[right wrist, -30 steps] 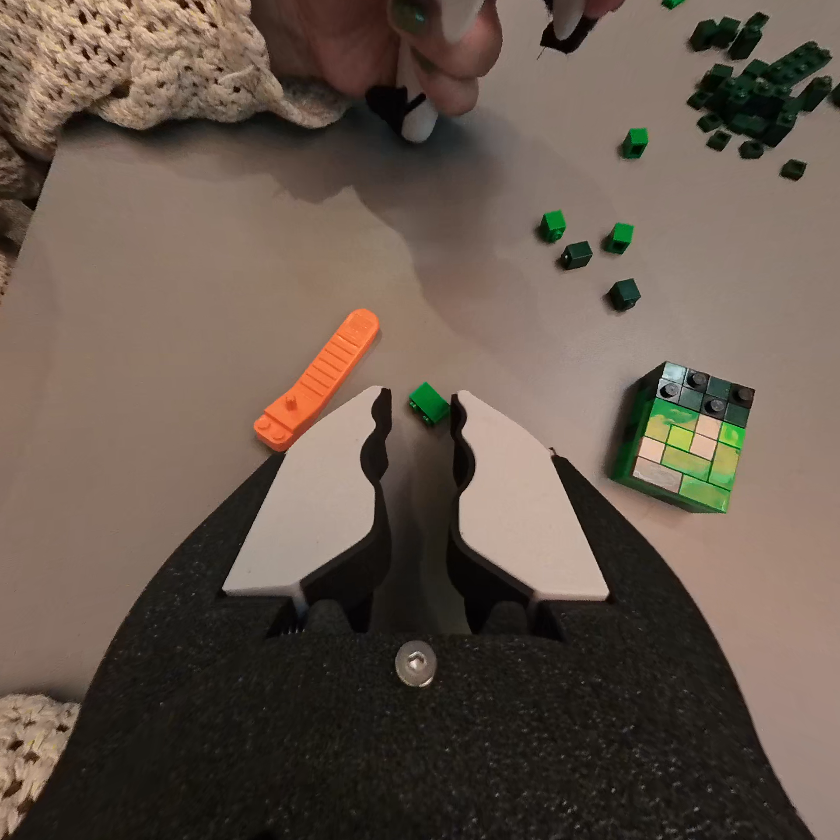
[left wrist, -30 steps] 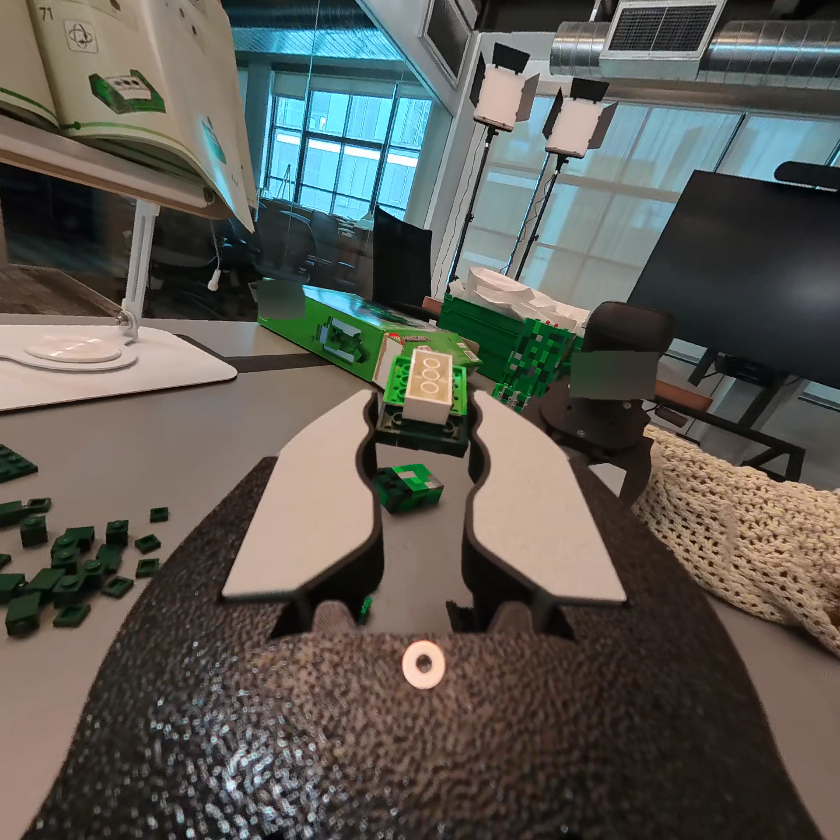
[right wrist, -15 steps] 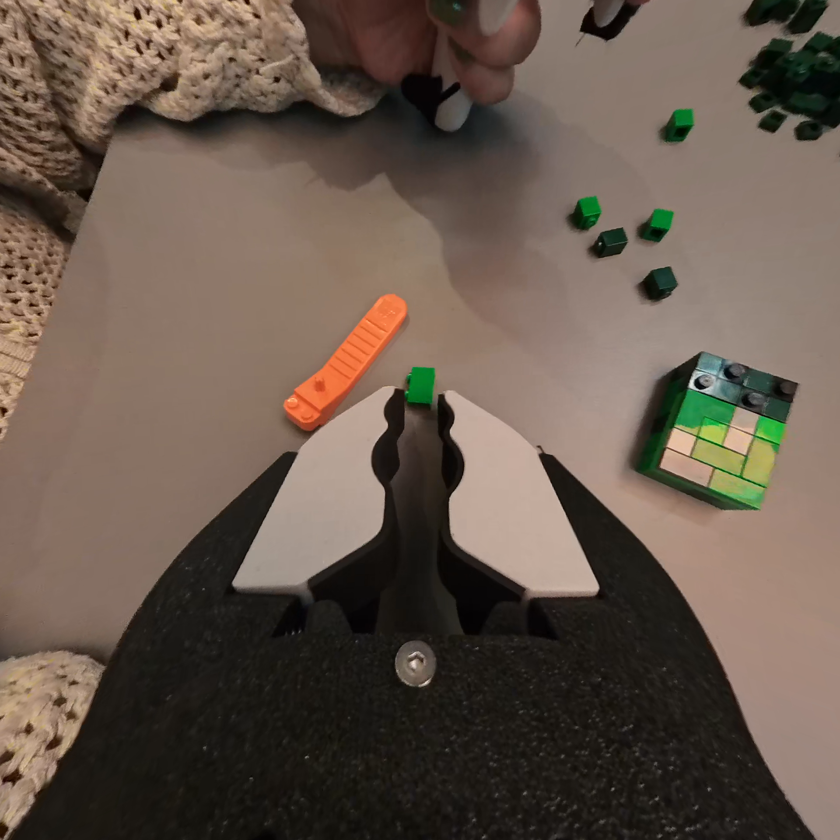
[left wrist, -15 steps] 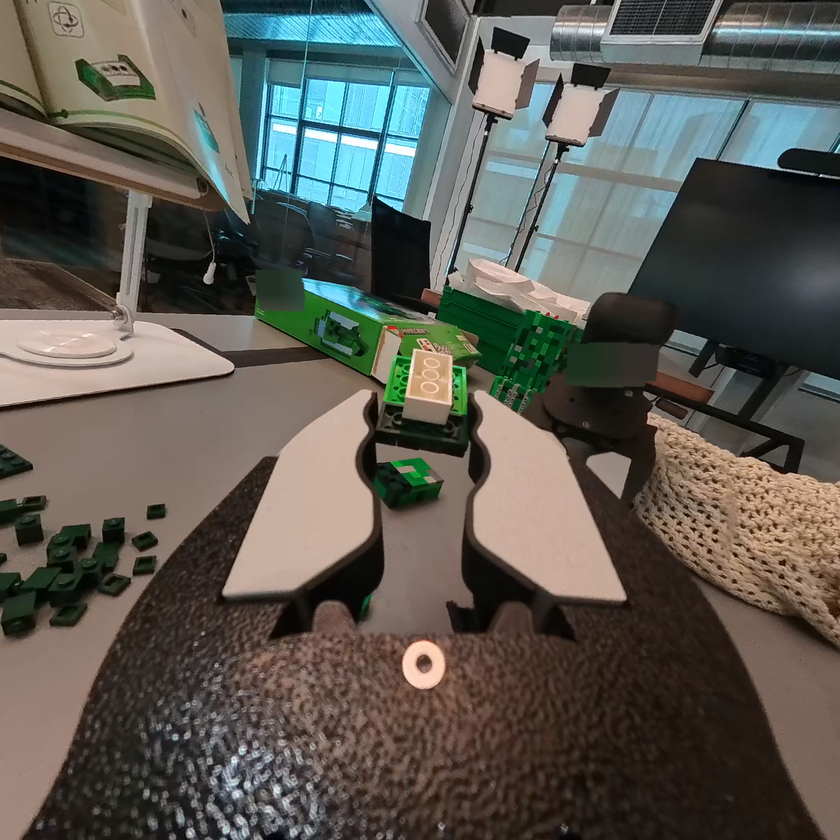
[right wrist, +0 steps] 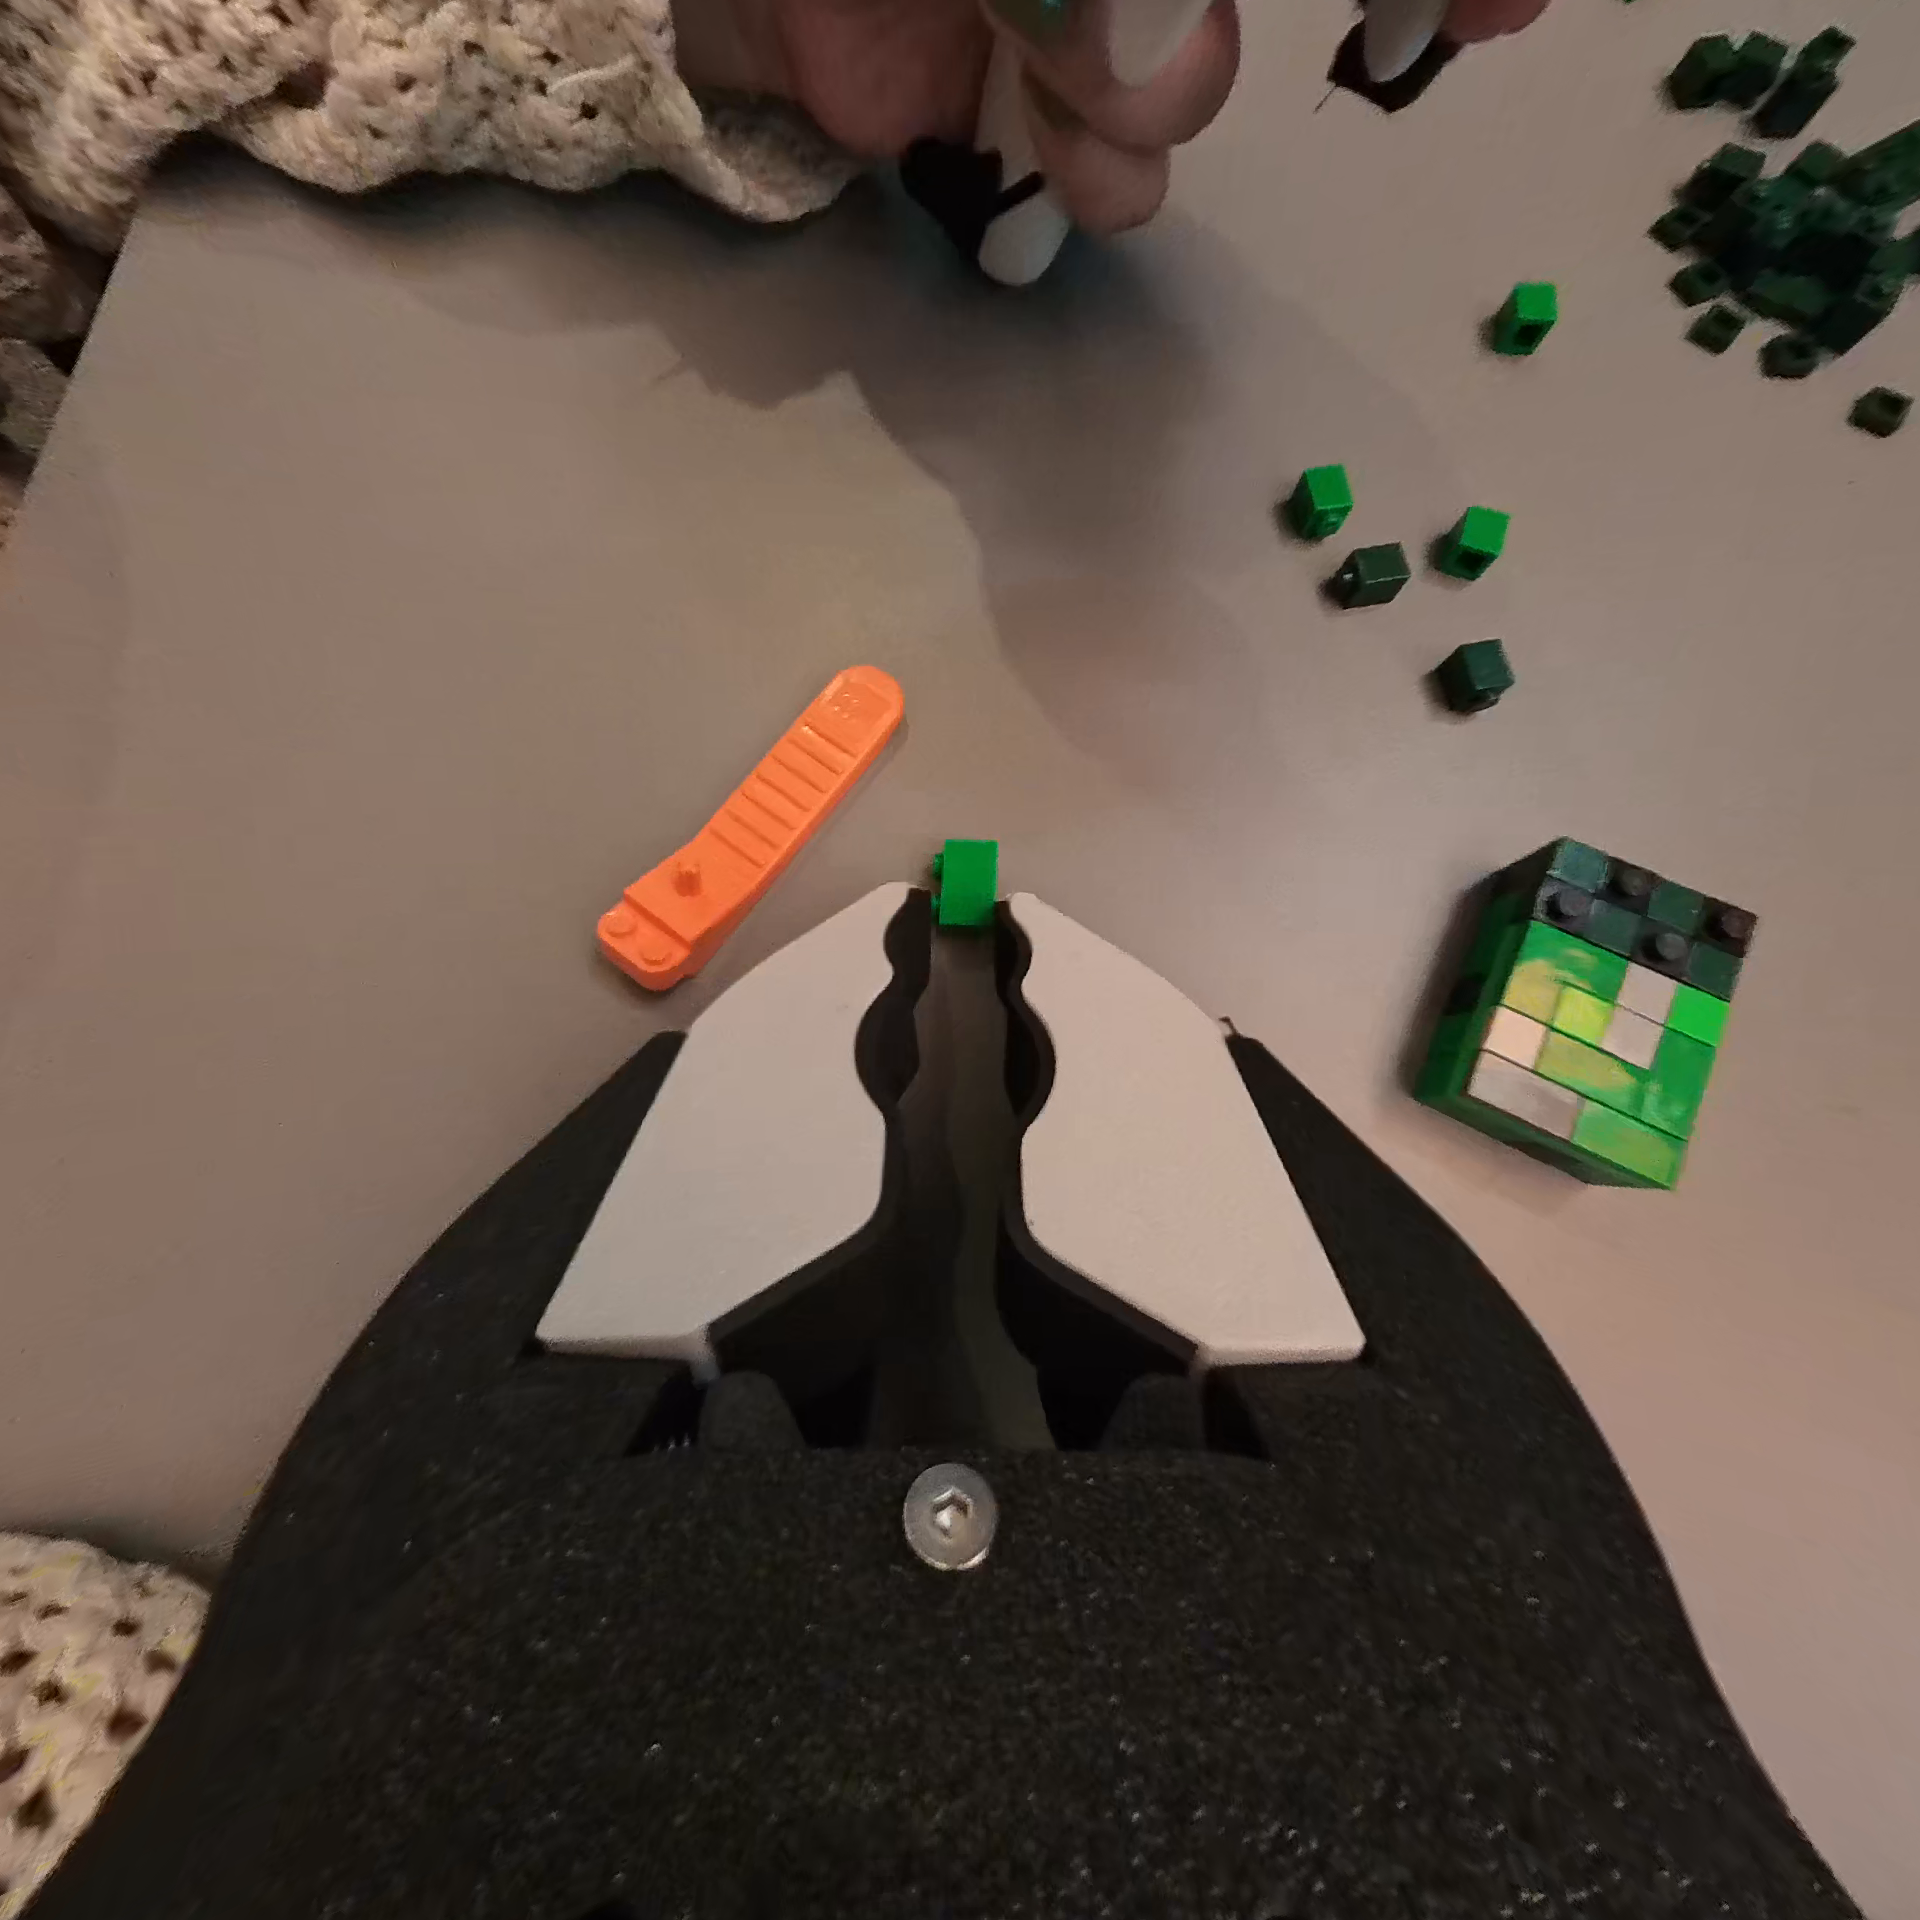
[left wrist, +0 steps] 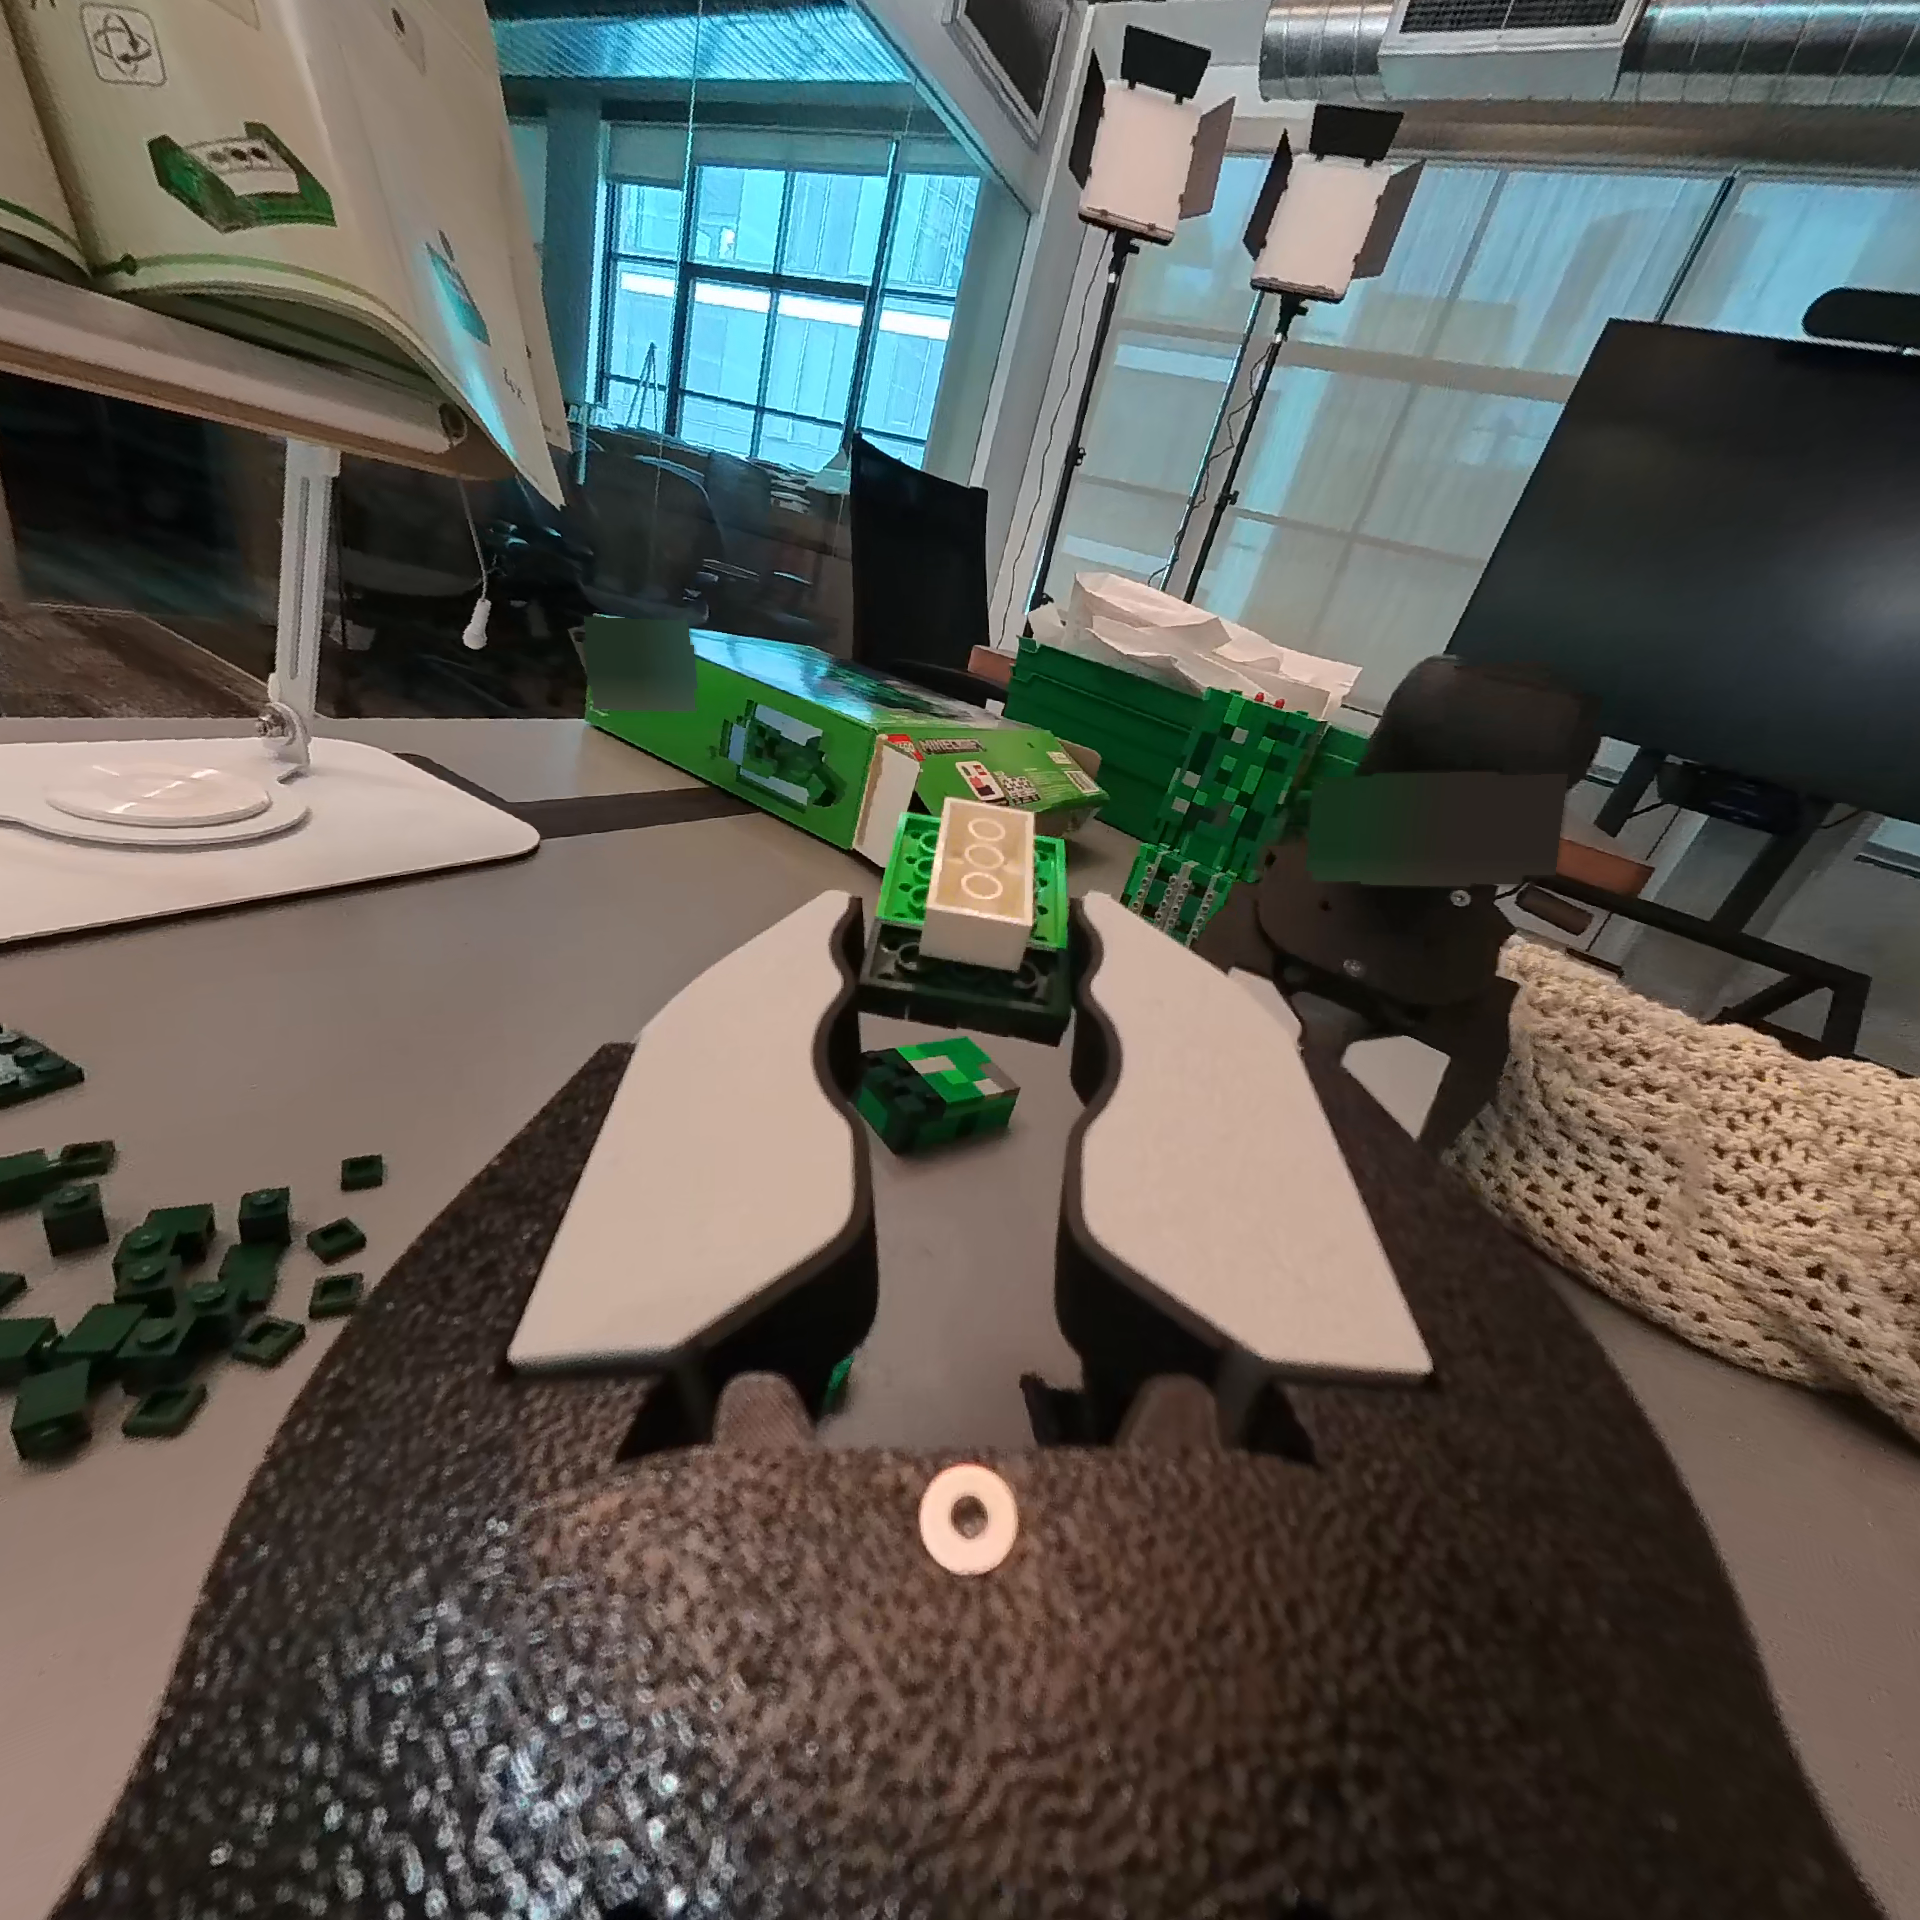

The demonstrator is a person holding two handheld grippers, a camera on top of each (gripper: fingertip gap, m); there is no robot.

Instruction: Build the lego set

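Note:
My left gripper [left wrist: 966, 935] is shut on a small lego assembly [left wrist: 971, 925]: a dark green plate, a bright green layer and a white brick on top, held above the table. Below it on the table lies a green cube-like build [left wrist: 935, 1091], also in the right wrist view [right wrist: 1590, 1023]. My right gripper [right wrist: 966, 904] is shut on a small bright green brick [right wrist: 966, 878] at its fingertips, just above the grey table. An orange brick separator [right wrist: 758, 826] lies just left of it.
Loose dark green pieces lie at the left [left wrist: 156, 1288] and far right [right wrist: 1787, 239]. Single green bricks [right wrist: 1320, 499] lie between. A set box [left wrist: 821, 748], a finished green figure [left wrist: 1216, 821], a book stand [left wrist: 208, 821] and a knitted sleeve [left wrist: 1704, 1174] are around. A hand [right wrist: 1039, 94] holds the other gripper. My right fingertips sit around 15 cm from my left ones.
My right gripper closed on the small bright green brick, which turned upright between the tips, and lifted slightly. The left gripper held its assembly nearly still.

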